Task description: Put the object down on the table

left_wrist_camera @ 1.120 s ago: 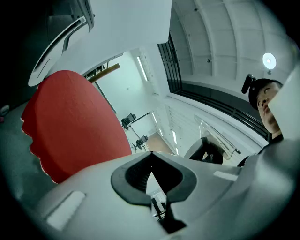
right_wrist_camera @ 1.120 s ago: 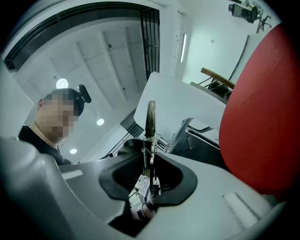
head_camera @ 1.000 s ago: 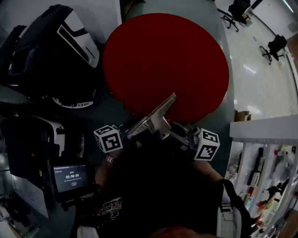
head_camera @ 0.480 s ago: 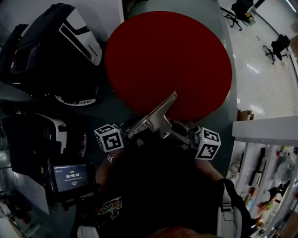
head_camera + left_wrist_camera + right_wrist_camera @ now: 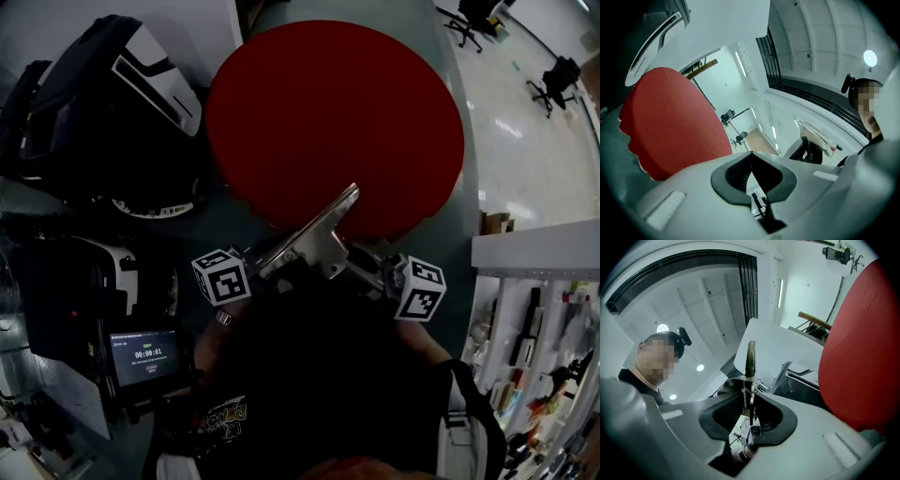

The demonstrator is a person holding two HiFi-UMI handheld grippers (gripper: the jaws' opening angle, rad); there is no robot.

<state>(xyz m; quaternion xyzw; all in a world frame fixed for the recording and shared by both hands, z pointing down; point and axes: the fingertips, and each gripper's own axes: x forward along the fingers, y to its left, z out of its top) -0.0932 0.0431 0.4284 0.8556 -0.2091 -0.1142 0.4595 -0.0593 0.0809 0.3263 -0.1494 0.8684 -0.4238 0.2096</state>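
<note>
A metal tool with a spring point(image 5: 750, 359) stands up between the jaws of my right gripper point(image 5: 749, 383), which is shut on it. In the head view the tool point(image 5: 323, 230) shows as a silver piece close to the person's body, between the two marker cubes. It hangs over the near edge of a red round disc point(image 5: 337, 122). My right gripper point(image 5: 370, 272) is just to its right. My left gripper point(image 5: 267, 262) is on its left. In the left gripper view the left gripper point(image 5: 751, 159) has its jaws together and I see nothing between them.
Black-and-white gear point(image 5: 122, 94) lies to the left of the disc. A small screen point(image 5: 145, 356) stands at the lower left. Office chairs point(image 5: 560, 89) are on the shiny floor at the upper right. White shelves point(image 5: 534, 328) stand at the right.
</note>
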